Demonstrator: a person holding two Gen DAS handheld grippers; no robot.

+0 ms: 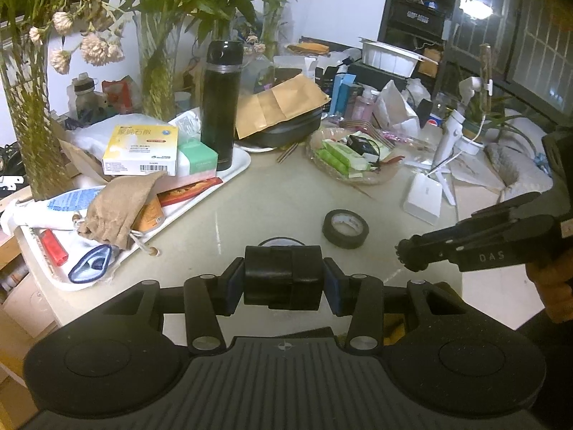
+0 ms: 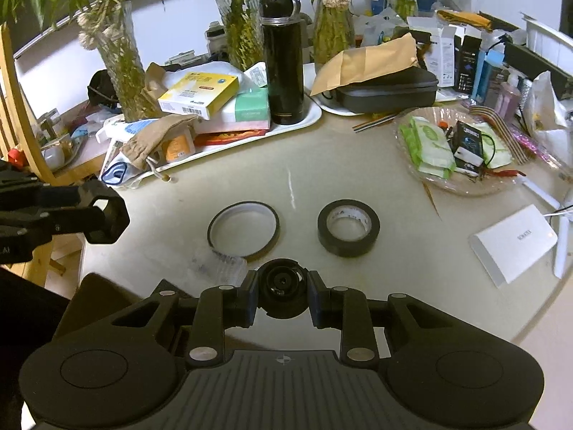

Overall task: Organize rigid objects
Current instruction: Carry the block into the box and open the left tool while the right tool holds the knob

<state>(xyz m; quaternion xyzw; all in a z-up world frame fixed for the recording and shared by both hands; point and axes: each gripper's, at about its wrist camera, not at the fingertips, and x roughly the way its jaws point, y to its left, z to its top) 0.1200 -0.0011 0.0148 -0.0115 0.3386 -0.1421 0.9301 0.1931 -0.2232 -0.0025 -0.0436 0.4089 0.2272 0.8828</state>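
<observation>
The left gripper (image 1: 283,275) has its jaws pressed against the two sides of a chunky black block (image 1: 283,274), holding it up over the near edge of the pale table (image 1: 258,193). The right gripper (image 2: 283,295) has its jaws narrowed onto a small round black part (image 2: 283,292) with a lens-like centre, also lifted above the table.

Just beyond the right gripper a thin black ring (image 2: 244,230) lies flat, and to its right, a little apart, a thicker roll of black tape (image 2: 348,227). Farther right lies a white box (image 2: 514,247).

At the far left a white tray (image 2: 308,116) carries a tall black flask (image 2: 283,61), a yellow box (image 2: 198,95) and a tan cloth pouch (image 2: 159,136). At the far right a glass dish (image 2: 462,186) holds green packets (image 2: 428,143).
</observation>
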